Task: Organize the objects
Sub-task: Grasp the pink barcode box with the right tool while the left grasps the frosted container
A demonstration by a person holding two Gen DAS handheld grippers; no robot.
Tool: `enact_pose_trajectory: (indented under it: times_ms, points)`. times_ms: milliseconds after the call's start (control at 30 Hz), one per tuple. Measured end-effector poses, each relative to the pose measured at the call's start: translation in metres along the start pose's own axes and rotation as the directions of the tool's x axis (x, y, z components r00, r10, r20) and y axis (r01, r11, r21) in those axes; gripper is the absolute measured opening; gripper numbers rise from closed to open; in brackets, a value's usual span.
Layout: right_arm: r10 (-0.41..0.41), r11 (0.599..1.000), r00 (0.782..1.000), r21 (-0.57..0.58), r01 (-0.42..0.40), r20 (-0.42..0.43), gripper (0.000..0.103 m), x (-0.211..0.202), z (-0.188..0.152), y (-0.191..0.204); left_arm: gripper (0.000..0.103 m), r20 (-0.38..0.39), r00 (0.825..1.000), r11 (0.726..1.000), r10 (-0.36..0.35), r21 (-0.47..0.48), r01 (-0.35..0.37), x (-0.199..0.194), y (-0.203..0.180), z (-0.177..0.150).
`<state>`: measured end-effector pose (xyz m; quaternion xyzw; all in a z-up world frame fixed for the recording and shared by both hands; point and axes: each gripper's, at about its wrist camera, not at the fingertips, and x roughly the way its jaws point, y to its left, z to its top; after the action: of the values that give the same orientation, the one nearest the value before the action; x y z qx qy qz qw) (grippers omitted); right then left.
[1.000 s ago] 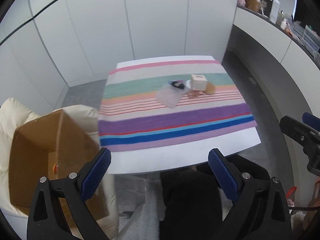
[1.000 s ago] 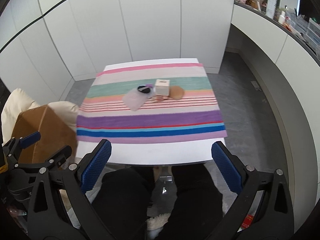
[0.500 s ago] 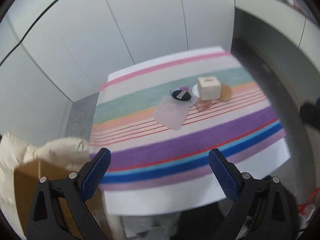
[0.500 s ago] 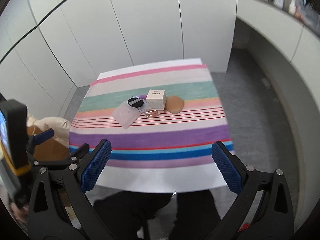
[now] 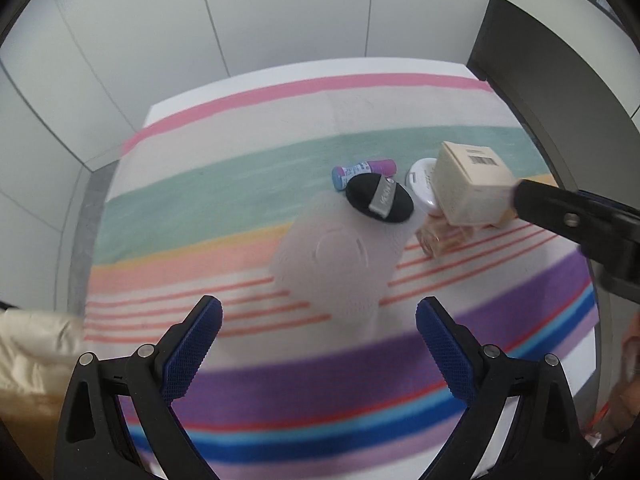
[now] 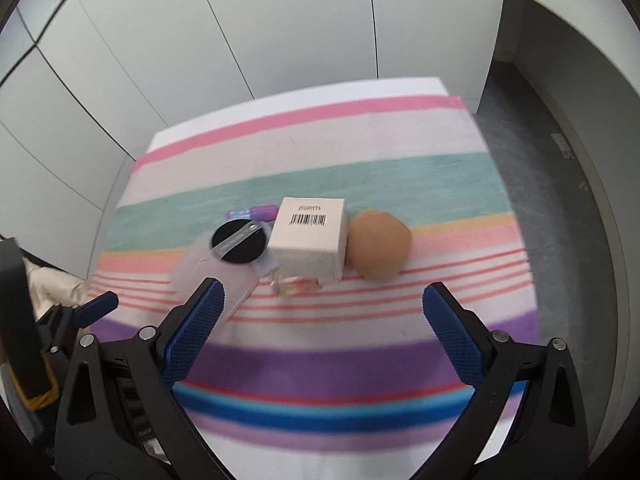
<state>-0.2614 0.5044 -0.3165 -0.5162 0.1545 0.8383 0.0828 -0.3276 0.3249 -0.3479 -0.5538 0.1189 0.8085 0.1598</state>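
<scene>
On the striped cloth (image 5: 240,208), the left wrist view shows a translucent pouch (image 5: 340,256), a black puff (image 5: 378,199), a purple tube (image 5: 364,169) and a white round compact (image 5: 422,188) behind the cream box (image 5: 468,184). Only the right wrist view shows the tan sponge (image 6: 378,244) just right of that box. The left gripper (image 5: 318,344) and right gripper (image 6: 322,320) both gape wide, empty, above the cloth.
</scene>
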Motion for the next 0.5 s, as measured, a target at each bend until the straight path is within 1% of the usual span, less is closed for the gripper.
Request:
enact_pose_trajectory:
  times_ms: [100, 233, 267, 300, 333, 367, 400, 433, 500]
  points:
    - [-0.001, 1.000, 1.000, 0.019, 0.002, -0.011, 0.100, 0.027, 0.010, -0.002, 0.098, -0.026, 0.999, 0.999, -0.041, 0.027, 0.042, 0.023, -0.002, 0.011]
    - [-0.006, 0.999, 1.000, 0.042, 0.006, -0.016, 0.096, 0.048, 0.020, -0.006, 0.099, -0.066, 0.997, 0.996, -0.051, 0.070, 0.056, 0.046, -0.008, 0.017]
    - [-0.010, 0.999, 1.000, 0.047, 0.011, -0.022, 0.090, 0.055, 0.022, -0.007, 0.099, -0.071, 0.996, 0.996, -0.046, 0.072, 0.052, 0.049, -0.008, 0.018]
    - [-0.008, 0.999, 0.999, 0.049, 0.009, -0.032, 0.079, 0.060, 0.024, -0.007, 0.099, -0.079, 0.996, 0.996, -0.045, 0.071, 0.051, 0.054, -0.009, 0.018]
    - [-0.006, 0.999, 0.999, 0.049, 0.008, -0.040, 0.073, 0.064, 0.023, -0.007, 0.098, -0.089, 0.995, 0.996, -0.048, 0.067, 0.055, 0.060, -0.009, 0.019]
    - [-0.003, 0.999, 0.998, 0.046, 0.006, -0.056, 0.061, 0.069, 0.024, -0.007, 0.094, -0.100, 0.994, 0.996, -0.054, 0.060, 0.060, 0.064, -0.009, 0.019]
    - [0.009, 0.999, 0.997, 0.041, -0.006, -0.077, 0.055, 0.076, 0.023, -0.005, 0.093, -0.111, 0.992, 0.997, -0.064, 0.043, 0.069, 0.070, -0.008, 0.018]
    - [0.012, 0.999, 0.996, 0.037, -0.009, -0.086, 0.054, 0.079, 0.023, -0.005, 0.092, -0.102, 0.992, 0.997, -0.072, 0.026, 0.075, 0.070, -0.006, 0.018]
    - [-0.018, 1.000, 0.998, 0.000, 0.019, -0.068, 0.054, 0.078, 0.019, 0.001, 0.089, -0.082, 0.994, 0.998, -0.066, -0.001, 0.067, 0.069, -0.004, 0.016]
